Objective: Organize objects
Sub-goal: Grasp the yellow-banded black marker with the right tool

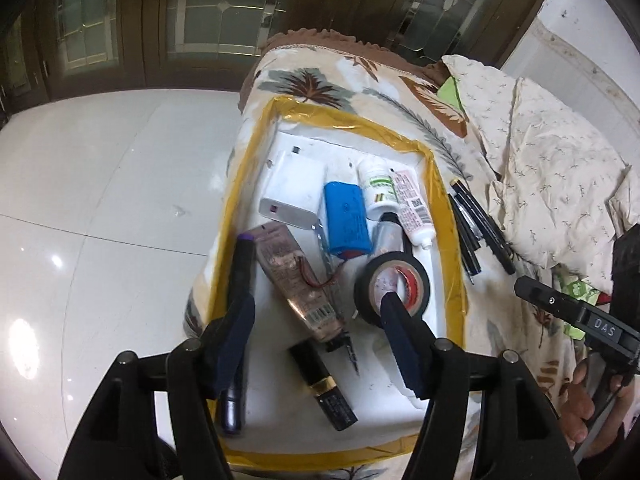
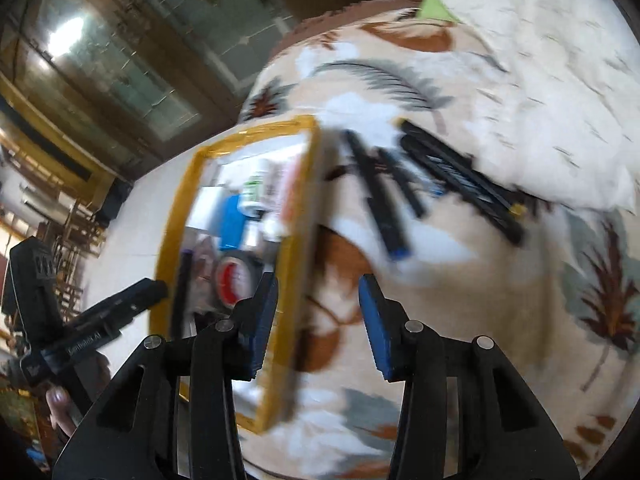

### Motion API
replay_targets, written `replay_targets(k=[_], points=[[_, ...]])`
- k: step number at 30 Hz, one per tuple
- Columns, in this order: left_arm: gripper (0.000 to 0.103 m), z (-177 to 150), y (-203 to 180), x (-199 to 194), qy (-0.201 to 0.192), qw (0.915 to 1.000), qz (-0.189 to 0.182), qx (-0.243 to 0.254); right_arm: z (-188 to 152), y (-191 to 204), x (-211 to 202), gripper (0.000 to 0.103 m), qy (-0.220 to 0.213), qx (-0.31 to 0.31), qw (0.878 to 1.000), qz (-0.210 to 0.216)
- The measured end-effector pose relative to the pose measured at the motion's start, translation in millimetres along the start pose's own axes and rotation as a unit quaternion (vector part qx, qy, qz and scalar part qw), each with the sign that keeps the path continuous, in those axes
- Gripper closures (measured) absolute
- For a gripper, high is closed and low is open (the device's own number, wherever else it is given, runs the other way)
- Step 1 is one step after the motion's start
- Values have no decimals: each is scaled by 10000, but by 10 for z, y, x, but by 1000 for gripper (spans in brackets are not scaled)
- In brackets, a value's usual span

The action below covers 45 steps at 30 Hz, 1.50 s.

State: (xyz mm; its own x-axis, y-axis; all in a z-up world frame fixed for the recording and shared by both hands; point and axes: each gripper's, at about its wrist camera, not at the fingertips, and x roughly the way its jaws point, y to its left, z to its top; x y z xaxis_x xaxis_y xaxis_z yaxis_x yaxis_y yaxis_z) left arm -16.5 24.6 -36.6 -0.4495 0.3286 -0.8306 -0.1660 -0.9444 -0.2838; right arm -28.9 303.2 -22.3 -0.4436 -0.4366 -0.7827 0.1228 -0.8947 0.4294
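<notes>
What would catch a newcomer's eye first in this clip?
A white tray edged in yellow tape sits on a leaf-print blanket, crammed with small items: a blue battery, a roll of black tape, a white charger. Black pens lie outside it, ahead of the open right gripper.

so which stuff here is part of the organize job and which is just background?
Job items:
- yellow-taped white tray
- black pens on the bedspread beside the tray, not yet in it
- already in the tray: tape roll, blue battery, white charger
- left gripper and right gripper, both with jaws open and empty

Background:
- leaf-print bedspread
- crumpled sheet
- tiled floor
</notes>
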Motion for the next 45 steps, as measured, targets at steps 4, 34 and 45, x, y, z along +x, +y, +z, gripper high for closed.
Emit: replay_targets(k=[4,34,45], points=[[37,-89,-187,-13,-90,9996,42,277,-16,-306,-75,61,-81,121,9999,-67],[37,11,-1461,335,512,9934,-614,819,602,-1132,445,85,387,618,9973,21],[38,266,-1680,470,511,9947,-584,669,668,-1036,564,87,529,260,9980,-237]])
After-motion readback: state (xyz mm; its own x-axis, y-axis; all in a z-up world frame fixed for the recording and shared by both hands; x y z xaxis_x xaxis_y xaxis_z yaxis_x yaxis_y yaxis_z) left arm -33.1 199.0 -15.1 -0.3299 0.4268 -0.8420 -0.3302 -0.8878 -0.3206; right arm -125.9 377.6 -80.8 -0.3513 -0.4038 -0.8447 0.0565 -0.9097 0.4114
